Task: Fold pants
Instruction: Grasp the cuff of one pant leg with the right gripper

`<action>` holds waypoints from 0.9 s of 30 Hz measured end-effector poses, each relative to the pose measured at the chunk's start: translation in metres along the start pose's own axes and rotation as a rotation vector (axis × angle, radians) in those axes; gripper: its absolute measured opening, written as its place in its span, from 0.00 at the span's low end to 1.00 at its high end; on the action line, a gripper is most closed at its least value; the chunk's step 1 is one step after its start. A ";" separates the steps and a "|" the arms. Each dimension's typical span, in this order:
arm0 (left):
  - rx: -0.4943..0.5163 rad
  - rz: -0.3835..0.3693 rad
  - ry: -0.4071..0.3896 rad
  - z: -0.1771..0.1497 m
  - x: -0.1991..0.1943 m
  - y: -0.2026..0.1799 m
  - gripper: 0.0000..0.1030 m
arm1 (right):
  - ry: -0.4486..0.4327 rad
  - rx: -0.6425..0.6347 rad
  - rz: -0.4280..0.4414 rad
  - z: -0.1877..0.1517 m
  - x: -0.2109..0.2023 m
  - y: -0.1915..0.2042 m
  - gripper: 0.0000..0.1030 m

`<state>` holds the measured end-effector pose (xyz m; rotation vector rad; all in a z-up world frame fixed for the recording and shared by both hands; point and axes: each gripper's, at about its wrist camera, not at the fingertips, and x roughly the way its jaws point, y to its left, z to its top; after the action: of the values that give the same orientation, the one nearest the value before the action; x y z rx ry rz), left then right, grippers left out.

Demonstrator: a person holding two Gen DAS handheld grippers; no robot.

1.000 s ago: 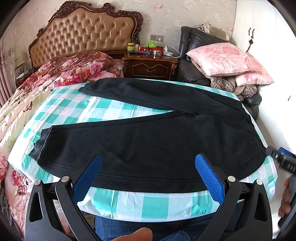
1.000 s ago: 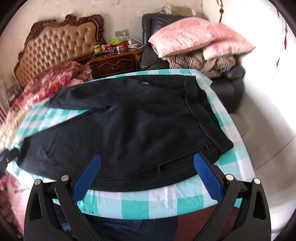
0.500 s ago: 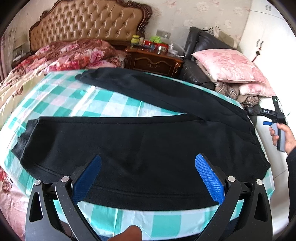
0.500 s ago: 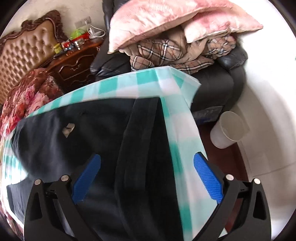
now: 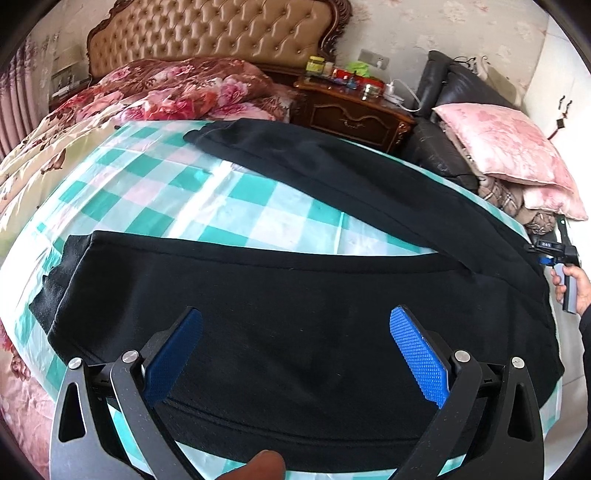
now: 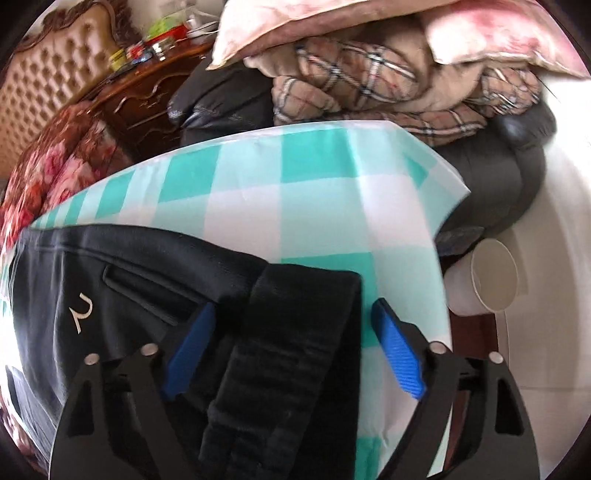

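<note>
Black pants [image 5: 295,295] lie flat on a teal-checked cloth [image 5: 221,199], the two legs spread apart toward the left, the waistband at the right. My left gripper [image 5: 295,325] is open and hovers over the near leg. My right gripper [image 6: 291,317] is open and straddles the far corner of the ribbed waistband [image 6: 295,332]; it also shows at the right edge of the left wrist view [image 5: 554,254]. A small white logo [image 6: 82,312] marks the pants near a pocket slit.
A floral quilt [image 5: 147,92] and tufted headboard [image 5: 221,33] lie behind the cloth. A wooden nightstand [image 5: 351,110] and a dark armchair [image 6: 498,162] piled with pink pillows [image 5: 509,147] stand at the back right. A white bin [image 6: 487,280] stands below the table's corner.
The right gripper has swung from the near edge to the far corner of the waistband and come down close over it. The left gripper has moved forward over the near leg.
</note>
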<state>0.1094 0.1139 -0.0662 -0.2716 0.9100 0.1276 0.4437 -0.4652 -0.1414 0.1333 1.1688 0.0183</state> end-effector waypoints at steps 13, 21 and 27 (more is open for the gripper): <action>0.004 -0.041 0.057 0.035 0.035 -0.008 0.96 | -0.177 -0.189 0.000 -0.019 -0.063 0.043 0.24; -0.186 -0.354 0.109 0.135 0.092 -0.002 0.95 | -0.505 -0.421 0.160 -0.120 -0.202 0.093 0.23; -0.389 -0.543 0.261 0.212 0.187 -0.007 0.81 | -0.529 -0.504 0.236 -0.186 -0.236 0.105 0.23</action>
<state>0.3862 0.1663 -0.0903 -0.9026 1.0356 -0.2421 0.1861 -0.3633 0.0152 -0.1652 0.5888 0.4573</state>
